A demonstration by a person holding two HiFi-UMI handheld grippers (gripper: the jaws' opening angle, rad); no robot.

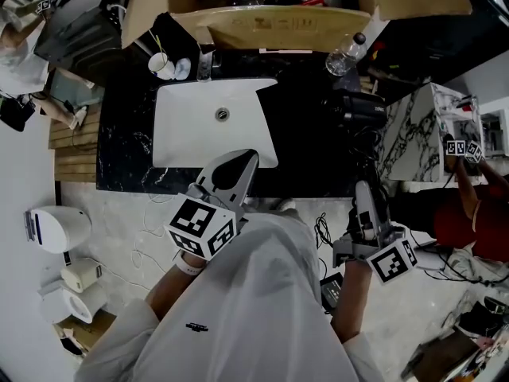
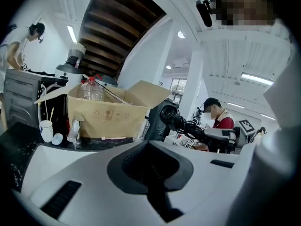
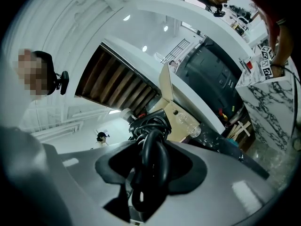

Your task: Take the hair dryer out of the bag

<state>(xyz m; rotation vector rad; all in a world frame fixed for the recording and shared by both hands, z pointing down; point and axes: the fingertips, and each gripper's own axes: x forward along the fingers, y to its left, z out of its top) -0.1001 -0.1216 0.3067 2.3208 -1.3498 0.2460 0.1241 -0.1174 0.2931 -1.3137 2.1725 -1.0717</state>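
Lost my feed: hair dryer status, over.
Left gripper shut, empty. Right gripper shut on hair dryer, cord coiled round it. Held over the counter, path clear.

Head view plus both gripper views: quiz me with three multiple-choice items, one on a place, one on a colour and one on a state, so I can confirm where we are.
1. Where is the plastic bottle?
A. on the black counter, beside the cardboard box
B. inside that box
C. on top of that box

2. What colour is the hair dryer?
A. white
B. red
C. black

3. How do the left gripper jaws stand?
A. wide apart
B. together, nothing between them
C. shut on the bottle

Answers:
1 A: the head view shows it on the counter at the box's right corner.
2 C: its body is black, and the right gripper is closed on its cord-wrapped handle.
3 B: the left gripper view shows the pads meeting with nothing in them.
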